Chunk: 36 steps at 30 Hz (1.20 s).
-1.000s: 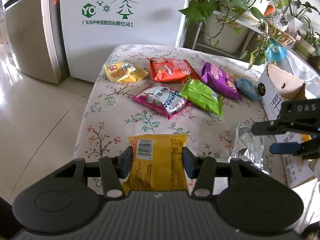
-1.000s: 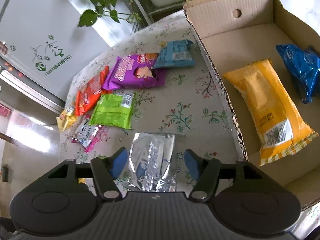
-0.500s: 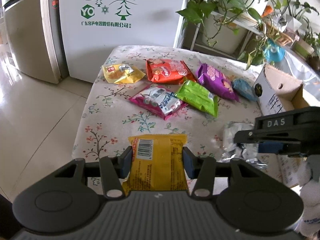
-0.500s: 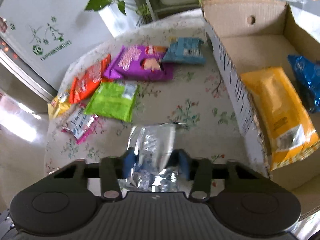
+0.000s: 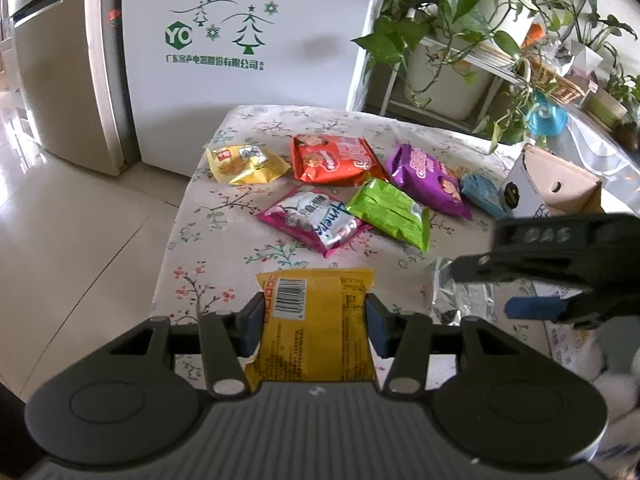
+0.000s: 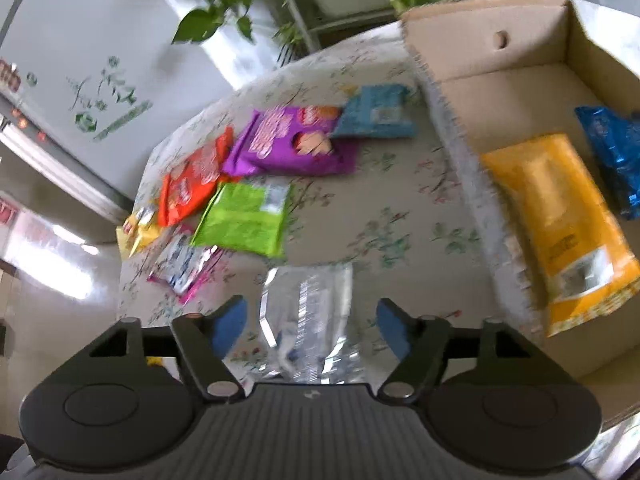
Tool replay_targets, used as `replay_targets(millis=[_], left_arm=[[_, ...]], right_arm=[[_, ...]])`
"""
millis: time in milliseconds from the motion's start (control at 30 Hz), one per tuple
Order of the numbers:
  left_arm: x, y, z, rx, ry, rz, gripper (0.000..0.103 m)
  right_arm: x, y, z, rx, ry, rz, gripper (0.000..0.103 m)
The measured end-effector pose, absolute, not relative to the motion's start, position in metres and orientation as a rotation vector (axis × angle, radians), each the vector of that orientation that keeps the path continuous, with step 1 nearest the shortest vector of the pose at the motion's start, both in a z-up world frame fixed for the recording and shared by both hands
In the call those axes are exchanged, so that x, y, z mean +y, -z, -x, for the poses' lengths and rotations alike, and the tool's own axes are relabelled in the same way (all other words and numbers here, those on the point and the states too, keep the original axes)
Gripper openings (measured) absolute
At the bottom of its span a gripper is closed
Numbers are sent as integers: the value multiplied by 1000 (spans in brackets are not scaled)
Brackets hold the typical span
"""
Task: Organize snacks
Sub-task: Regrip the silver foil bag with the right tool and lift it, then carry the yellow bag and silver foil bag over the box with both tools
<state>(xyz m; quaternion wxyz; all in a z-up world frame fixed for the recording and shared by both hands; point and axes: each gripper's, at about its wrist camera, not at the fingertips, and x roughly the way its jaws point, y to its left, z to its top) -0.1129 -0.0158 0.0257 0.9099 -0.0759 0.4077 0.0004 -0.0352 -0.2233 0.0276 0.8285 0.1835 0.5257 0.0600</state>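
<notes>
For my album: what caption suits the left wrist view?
Left gripper clamps a yellow snack packet above a floral table strewn with snacks.

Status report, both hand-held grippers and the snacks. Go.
Left hand-held gripper shut on yellow packet. Right hand-held gripper just opened, silver packet between pads, unclamped. Cardboard box alongside, nothing blocking.

This looks like a home, a lived-in room. A floral cloth covers the table [image 5: 224, 216], with a steel fridge [image 5: 60, 60] at ten o'clock on a glossy tiled floor [image 5: 80, 232]. Trailing potted plants [image 5: 452, 12] fill a white rack [image 5: 452, 80] at one o'clock, beside a white printed cabinet [image 5: 240, 64] at twelve.
</notes>
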Motion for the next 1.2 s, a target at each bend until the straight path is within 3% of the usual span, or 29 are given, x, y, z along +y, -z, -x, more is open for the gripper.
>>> replay_targets(millis=[167,267,400,900,1200], left_arm=[[-7,-19,111,857,-28,166,50],[-3,-14,110,876,-34,184,50],[-3,-22,109,860,-24,205,50],[-47,-64,97,802,87,217,50],[-84,-81,87,788,164,228,50]], right_arm=[[-194,-11,32,1161,-79,-247,77],[-182,-10,33,1128,-76,-140,67],[-191,-14,32,1122,-84,-199,67],[-242,-109,45,854,-165,-245,67],[-296,-136,55,773,-135,-310,67]])
